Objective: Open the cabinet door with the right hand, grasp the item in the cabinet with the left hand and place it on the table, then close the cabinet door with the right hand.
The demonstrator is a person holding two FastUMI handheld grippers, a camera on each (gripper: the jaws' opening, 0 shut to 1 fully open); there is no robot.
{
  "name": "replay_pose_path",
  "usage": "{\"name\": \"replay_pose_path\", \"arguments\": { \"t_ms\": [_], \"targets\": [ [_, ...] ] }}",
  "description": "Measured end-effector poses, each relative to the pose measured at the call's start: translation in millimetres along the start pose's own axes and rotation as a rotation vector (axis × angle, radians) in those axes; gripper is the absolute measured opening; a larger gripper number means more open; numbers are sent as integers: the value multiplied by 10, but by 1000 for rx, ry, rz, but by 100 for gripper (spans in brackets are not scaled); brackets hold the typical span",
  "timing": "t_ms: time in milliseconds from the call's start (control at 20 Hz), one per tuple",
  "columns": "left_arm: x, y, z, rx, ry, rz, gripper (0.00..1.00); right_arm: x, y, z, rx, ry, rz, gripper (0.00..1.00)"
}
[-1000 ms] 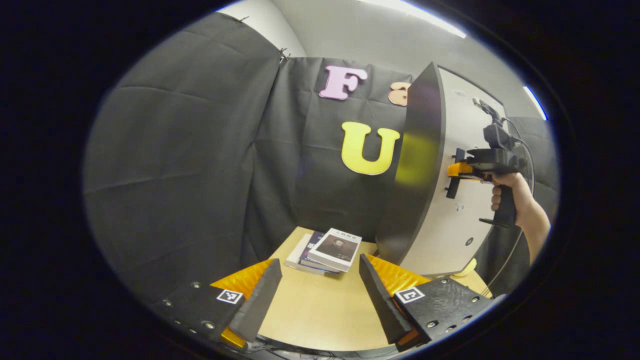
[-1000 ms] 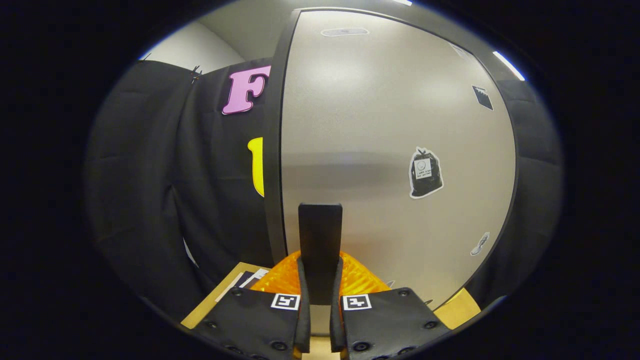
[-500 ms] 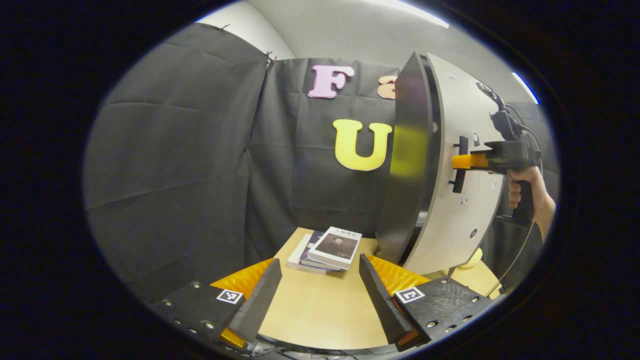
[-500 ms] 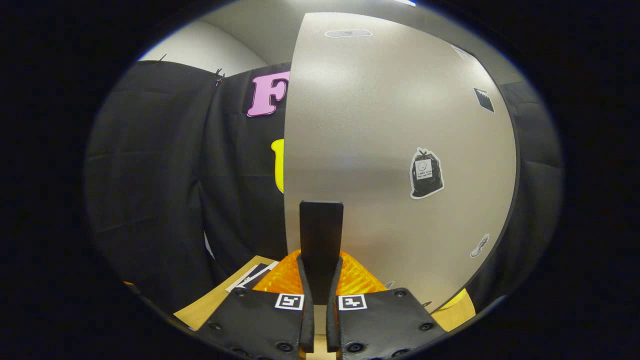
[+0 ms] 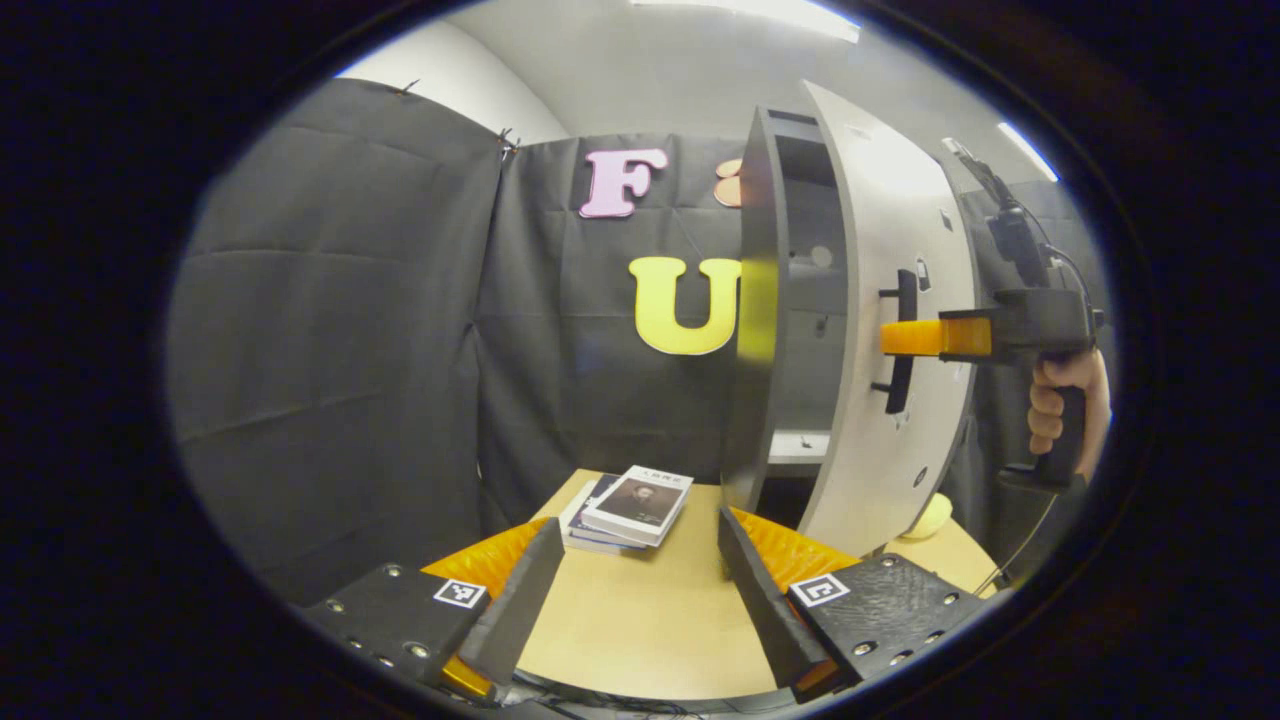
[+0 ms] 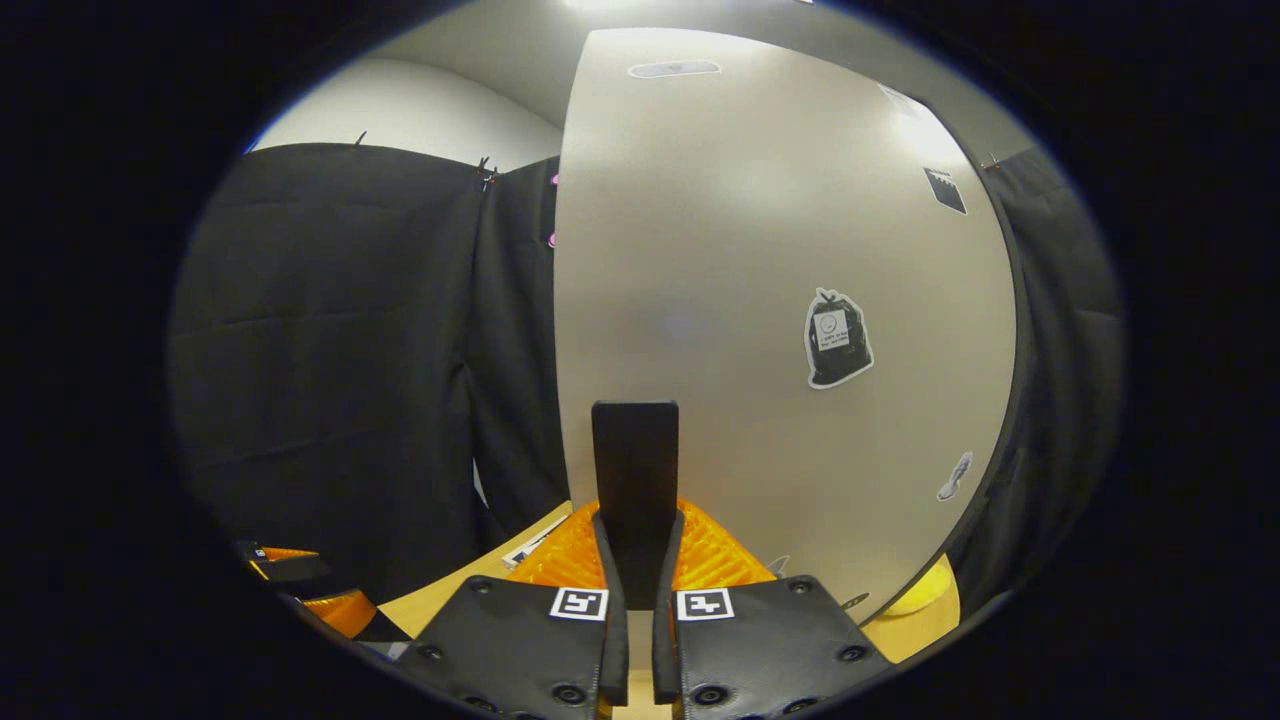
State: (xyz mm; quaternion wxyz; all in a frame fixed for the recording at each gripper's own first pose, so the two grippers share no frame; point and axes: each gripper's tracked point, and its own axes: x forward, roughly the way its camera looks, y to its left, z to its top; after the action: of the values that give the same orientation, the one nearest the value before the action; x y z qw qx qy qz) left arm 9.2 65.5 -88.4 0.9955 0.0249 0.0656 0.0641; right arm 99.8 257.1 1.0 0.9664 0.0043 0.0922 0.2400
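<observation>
The right gripper (image 6: 636, 600) clamps the upright door handle (image 6: 635, 470); the left gripper (image 5: 640, 590), fingers spread, hangs left of the cabinet (image 5: 800, 330) opening.

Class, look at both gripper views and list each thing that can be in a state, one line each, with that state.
Grey cabinet door: partly open, interior showing.
Black bar handle: clamped between the right gripper's fingers.
Right gripper: shut on the handle.
Left gripper: open, holding nothing, above the wooden table.
Stack of books: lying flat, closed.
</observation>
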Motion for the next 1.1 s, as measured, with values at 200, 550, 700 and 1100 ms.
{"name": "replay_pose_path", "arguments": {
  "t_ms": [200,550,700,1100],
  "targets": [
    [-201,-312,-94,3,7,25,94,-56,-10,-46,6,2,69,11],
    [-542,-740,-223,-7,17,48,93,-173,-121,-89,14,1,148,11],
    [-672,-901,-323,-8,30,62,93,-165,-204,-120,30,-1,166,11],
    [-844,-1386,-557,-69,81,21,94,-255,-417,-53,101,9,125,11]
  ]
}}
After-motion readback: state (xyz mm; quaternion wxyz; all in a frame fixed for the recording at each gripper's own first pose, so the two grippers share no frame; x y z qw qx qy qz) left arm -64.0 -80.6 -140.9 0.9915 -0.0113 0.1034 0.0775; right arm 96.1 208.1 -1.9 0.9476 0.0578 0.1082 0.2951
